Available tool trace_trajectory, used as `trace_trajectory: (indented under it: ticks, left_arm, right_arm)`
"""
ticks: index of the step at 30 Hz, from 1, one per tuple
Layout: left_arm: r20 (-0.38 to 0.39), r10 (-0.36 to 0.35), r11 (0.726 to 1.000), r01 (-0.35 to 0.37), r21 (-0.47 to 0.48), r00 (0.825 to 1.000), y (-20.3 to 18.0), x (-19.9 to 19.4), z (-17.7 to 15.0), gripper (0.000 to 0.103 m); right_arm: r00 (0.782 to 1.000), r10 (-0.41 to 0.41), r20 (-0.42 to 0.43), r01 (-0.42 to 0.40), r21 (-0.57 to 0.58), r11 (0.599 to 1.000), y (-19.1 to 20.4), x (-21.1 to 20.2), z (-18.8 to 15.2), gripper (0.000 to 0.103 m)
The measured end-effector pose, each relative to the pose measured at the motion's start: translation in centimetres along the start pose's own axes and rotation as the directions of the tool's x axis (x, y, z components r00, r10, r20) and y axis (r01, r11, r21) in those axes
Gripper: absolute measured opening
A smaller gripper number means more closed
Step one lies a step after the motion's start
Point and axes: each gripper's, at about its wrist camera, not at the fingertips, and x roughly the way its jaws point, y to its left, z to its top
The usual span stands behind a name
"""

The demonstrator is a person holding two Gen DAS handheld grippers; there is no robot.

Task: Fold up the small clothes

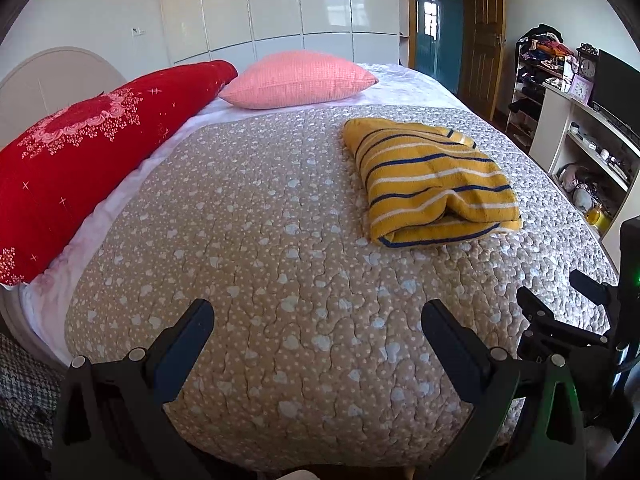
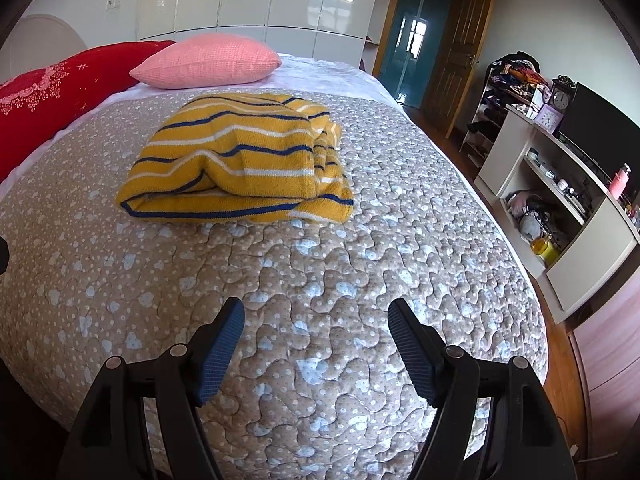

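A yellow sweater with blue and white stripes (image 1: 430,182) lies folded in a thick bundle on the beige quilted bedspread (image 1: 260,260). It also shows in the right wrist view (image 2: 240,164), ahead and slightly left. My left gripper (image 1: 318,312) is open and empty, hovering over the quilt near the bed's front edge, well short of the sweater. My right gripper (image 2: 316,312) is open and empty, also back from the sweater. The right gripper's body shows at the right edge of the left wrist view (image 1: 576,312).
A red pillow (image 1: 88,152) and a pink pillow (image 1: 296,80) lie at the head of the bed. White wardrobes (image 1: 280,0) stand behind. A white desk with shelves, a clock and a monitor (image 2: 560,168) stands to the right, beside a wooden door (image 2: 452,56).
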Motion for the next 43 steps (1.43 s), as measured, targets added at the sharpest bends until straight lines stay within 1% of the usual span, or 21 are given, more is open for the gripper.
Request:
trace_trajectory:
  ticks: [6,10,12,15,27,32,38,43]
  left_arm:
    - [-0.013,-0.022,1.000,0.022,-0.017,1.000,0.3,0.3,-0.2,0.103]
    - [-0.025,-0.064,0.998,0.063,-0.026,0.998,0.3,0.6,-0.3,0.103]
    - [-0.026,-0.072,0.997,0.071,-0.022,0.997,0.1,0.6,-0.5,0.103]
    - [-0.028,-0.061,0.998,0.061,-0.009,0.998,-0.2,0.8,-0.6,0.103]
    - [-0.060,-0.078,0.997,0.076,-0.028,0.995,0.1,1.6,-0.9,0.103]
    - [-0.062,-0.075,0.997,0.074,-0.028,0.995,0.0,1.8,-1.0,0.103]
    - [-0.085,-0.102,0.994,0.098,-0.055,0.991,0.5,2.7,-1.3,0.103]
    - [-0.099,-0.094,0.994,0.088,-0.059,0.991,0.7,3.6,-1.6,0.103]
  right_arm:
    - [1.000,-0.002,-0.003,0.002,-0.012,1.000,0.3,0.2,-0.2,0.079]
    - [1.000,-0.001,-0.003,0.000,-0.018,1.000,0.6,0.2,-0.2,0.079]
    - [1.000,0.000,-0.005,0.000,-0.022,1.000,0.7,0.2,-0.3,0.079]
    - [1.000,-0.001,-0.009,0.001,-0.025,1.000,0.7,0.3,-0.4,0.079]
    - [1.000,-0.002,-0.016,0.001,-0.028,1.000,0.8,0.7,-0.5,0.080]
    - [1.000,-0.001,-0.015,0.001,-0.029,1.000,0.8,0.8,-0.6,0.080]
    - [1.000,-0.003,-0.023,0.002,-0.028,1.000,0.9,1.1,-0.8,0.080]
    - [0.999,-0.002,-0.035,0.001,-0.044,0.999,1.2,1.9,-0.8,0.080]
